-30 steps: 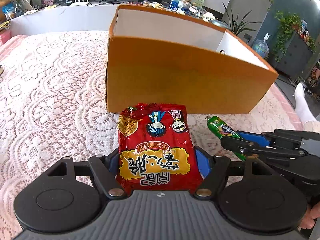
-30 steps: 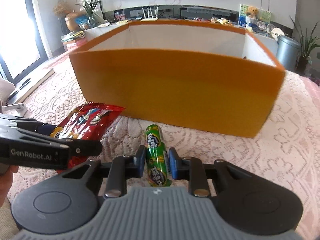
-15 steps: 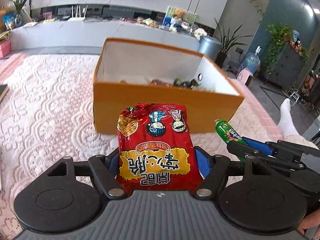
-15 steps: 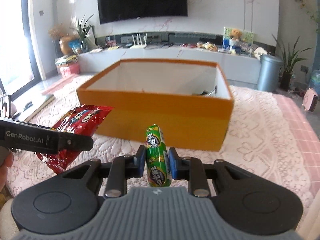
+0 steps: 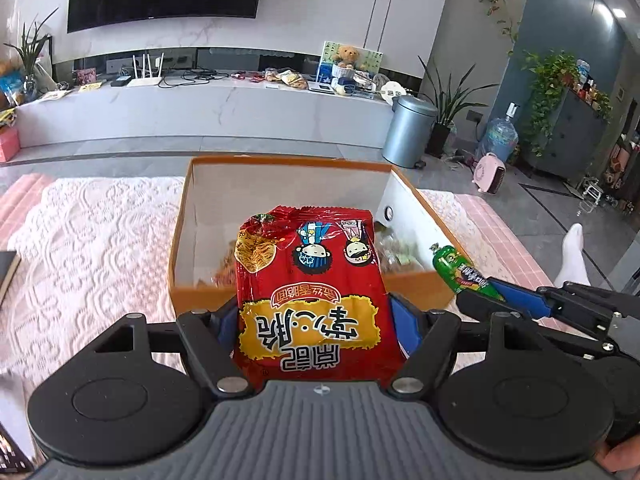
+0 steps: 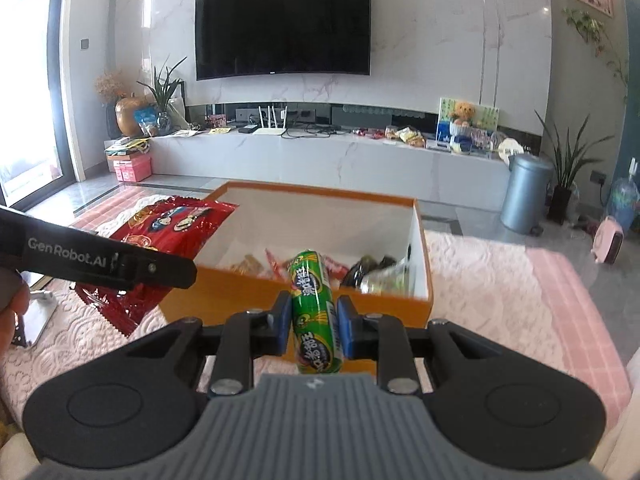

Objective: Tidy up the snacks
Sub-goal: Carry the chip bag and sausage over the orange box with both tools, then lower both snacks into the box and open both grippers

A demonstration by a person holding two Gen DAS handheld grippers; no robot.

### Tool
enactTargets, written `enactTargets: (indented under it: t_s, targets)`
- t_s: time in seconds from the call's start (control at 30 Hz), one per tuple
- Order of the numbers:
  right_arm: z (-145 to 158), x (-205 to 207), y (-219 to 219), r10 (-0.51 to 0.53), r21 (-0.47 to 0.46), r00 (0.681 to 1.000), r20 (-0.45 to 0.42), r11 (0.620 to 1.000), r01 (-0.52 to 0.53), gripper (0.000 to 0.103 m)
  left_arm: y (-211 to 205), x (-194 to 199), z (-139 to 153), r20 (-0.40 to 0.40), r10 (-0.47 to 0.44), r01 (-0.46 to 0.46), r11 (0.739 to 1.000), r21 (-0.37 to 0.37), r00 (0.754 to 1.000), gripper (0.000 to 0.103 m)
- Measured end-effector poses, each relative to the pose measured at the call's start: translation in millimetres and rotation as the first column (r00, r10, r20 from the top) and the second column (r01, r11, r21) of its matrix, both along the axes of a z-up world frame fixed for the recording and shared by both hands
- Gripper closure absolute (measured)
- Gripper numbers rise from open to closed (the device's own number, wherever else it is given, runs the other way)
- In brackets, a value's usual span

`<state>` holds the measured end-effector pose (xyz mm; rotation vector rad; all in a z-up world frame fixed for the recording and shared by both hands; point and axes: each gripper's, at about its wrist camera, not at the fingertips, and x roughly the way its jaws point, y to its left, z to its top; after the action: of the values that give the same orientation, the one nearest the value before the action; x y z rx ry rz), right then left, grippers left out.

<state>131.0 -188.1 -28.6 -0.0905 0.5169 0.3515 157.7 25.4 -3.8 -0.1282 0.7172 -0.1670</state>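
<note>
- My left gripper (image 5: pixel 316 320) has its fingers clamped on the red noodle packet (image 5: pixel 310 292).
- My right gripper (image 6: pixel 314 320) pinches the green sausage stick (image 6: pixel 314 312).
- Toward 12 o'clock, the orange box (image 6: pixel 384 304) sits open on the lace-covered desk (image 5: pixel 92 240), with snacks (image 6: pixel 368 268) inside.

One red noodle packet (image 5: pixel 312 292), one green sausage (image 6: pixel 314 308), one orange box (image 6: pixel 420 240), two claws.

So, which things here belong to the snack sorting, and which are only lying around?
Part of the job:
- red noodle snack packet, in left gripper
- green sausage stick, in right gripper
- orange box, snacks already inside

Just lying about:
- grey bin
- teddy bear
- router
</note>
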Motion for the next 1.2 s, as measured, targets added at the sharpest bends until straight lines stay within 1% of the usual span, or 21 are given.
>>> enactTargets:
  t_s: [0.17, 0.3, 0.5, 0.63, 0.87, 1.03, 1.13, 1.2]
  targets:
    - [9.5, 25.1, 9.3, 0.008, -0.043, 1.0, 0.019, 0.999, -0.007, 0.082, 0.1, 22.9, 2.6, -0.013, 0.021, -0.021, 1.0, 0.0, 1.0, 0.019]
    - [6.4, 50.6, 15.8, 0.004, -0.066, 1.0, -0.003, 0.998, -0.004, 0.082, -2.8, 36.7, -3.2, -0.022, 0.023, -0.023, 0.999, 0.029, 0.999, 0.019]
    - [-3.8, 91.2, 25.3, -0.013, -0.09, 0.998, -0.06, 0.996, 0.008, 0.082, -4.8, 62.6, -19.4, -0.056, 0.023, -0.018, 0.997, 0.075, 0.998, 0.019]
    - [-13.5, 113.7, 32.8, -0.018, -0.122, 0.996, -0.088, 0.993, 0.007, 0.082, -3.7, 79.8, -30.9, -0.09, 0.021, -0.013, 0.996, 0.086, 0.996, 0.019]
    - [-35.2, 146.4, 49.6, -0.013, -0.215, 0.991, -0.135, 0.977, -0.017, 0.082, -10.2, 109.0, -48.5, -0.142, 0.02, 0.007, 0.983, 0.183, 0.99, 0.019]
    - [-49.9, 166.0, 56.1, -0.015, -0.265, 0.983, -0.181, 0.964, -0.034, 0.082, -14.0, 119.1, -61.7, -0.192, 0.016, 0.026, 0.977, 0.213, 0.981, 0.019]
    - [-55.6, 175.3, 59.0, -0.018, -0.283, 0.979, -0.204, 0.958, -0.041, 0.082, -13.7, 124.2, -65.4, -0.21, 0.016, 0.032, 0.975, 0.222, 0.978, 0.019]
    - [-58.4, 180.7, 59.4, -0.018, -0.29, 0.976, -0.217, 0.956, -0.047, 0.082, -15.8, 125.0, -68.6, -0.219, 0.017, 0.037, 0.97, 0.241, 0.976, 0.019]
